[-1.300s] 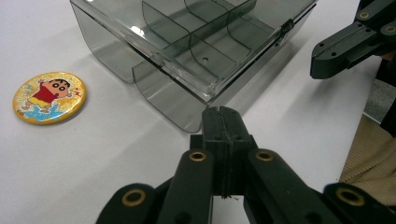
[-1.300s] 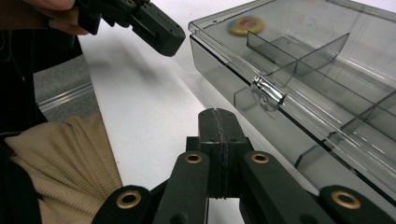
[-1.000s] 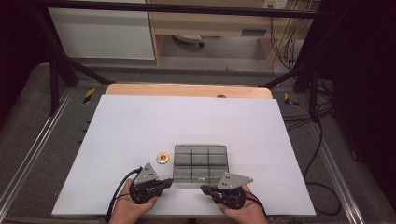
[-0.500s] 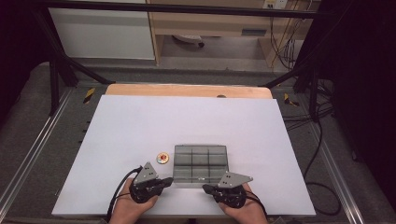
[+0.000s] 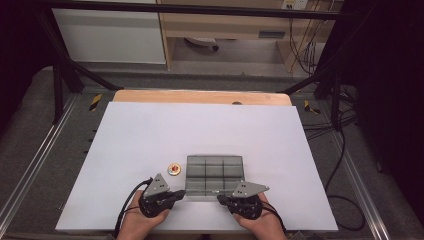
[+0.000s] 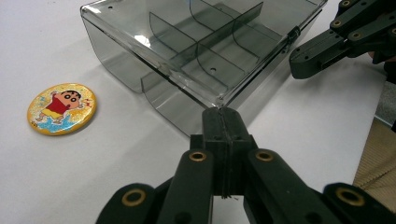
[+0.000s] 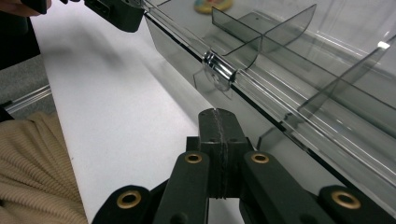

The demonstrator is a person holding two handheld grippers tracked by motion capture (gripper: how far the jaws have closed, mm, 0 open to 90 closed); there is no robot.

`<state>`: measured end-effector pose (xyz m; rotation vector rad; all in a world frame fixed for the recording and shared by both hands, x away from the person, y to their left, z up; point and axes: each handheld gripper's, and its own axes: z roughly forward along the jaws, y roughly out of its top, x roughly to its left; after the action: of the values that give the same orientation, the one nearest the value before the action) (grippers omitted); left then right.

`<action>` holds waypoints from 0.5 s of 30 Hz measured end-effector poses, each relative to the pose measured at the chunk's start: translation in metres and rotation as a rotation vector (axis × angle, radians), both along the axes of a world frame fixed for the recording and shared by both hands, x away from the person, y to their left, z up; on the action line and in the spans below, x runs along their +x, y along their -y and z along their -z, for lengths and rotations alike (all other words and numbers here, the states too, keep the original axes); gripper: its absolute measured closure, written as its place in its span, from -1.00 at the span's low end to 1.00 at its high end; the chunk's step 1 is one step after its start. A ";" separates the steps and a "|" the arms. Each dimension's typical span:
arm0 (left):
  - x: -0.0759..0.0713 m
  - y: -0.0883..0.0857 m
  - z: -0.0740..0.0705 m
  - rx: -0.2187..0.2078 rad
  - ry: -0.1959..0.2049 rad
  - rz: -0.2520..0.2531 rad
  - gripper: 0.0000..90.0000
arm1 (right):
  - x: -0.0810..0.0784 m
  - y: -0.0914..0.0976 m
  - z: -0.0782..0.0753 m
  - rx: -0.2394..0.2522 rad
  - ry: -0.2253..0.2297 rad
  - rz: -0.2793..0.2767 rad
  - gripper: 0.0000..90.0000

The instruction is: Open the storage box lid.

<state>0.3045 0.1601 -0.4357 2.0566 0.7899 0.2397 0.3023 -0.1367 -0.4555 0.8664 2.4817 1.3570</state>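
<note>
A smoky clear plastic organiser box (image 5: 215,176) with several compartments lies near the front of the white table, lid closed. Its near corner (image 6: 205,88) stands just ahead of my left gripper (image 6: 222,112), which is shut with nothing between its pads. My right gripper (image 7: 218,114) is also shut and empty, its tips close beside the box's front wall, below the small clasp (image 7: 218,70). In the high view the left gripper (image 5: 179,193) and right gripper (image 5: 221,199) point at each other along the box's front edge. A round cartoon badge (image 5: 174,170) lies flat to the left of the box (image 6: 62,108).
The white sheet (image 5: 200,135) covers a wooden table whose far edge (image 5: 200,96) shows behind. Metal frame rails run along both sides, with cables at the right (image 5: 345,165). A beige sleeve (image 7: 32,172) lies behind the right gripper.
</note>
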 end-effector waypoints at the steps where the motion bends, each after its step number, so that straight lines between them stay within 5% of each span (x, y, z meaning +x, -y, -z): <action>1: 0.000 0.000 0.000 0.000 0.000 0.000 1.00 | 0.000 -0.001 0.000 0.000 0.000 -0.003 1.00; 7: 0.000 0.000 0.000 0.002 0.003 0.004 1.00 | 0.003 -0.004 0.001 -0.012 0.006 -0.002 1.00; 15: 0.001 0.000 0.000 0.002 0.002 0.008 1.00 | 0.001 -0.002 -0.010 0.062 0.061 -0.001 1.00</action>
<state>0.3055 0.1605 -0.4361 2.0605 0.7800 0.2384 0.3031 -0.1351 -0.4458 0.8240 2.4069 1.4459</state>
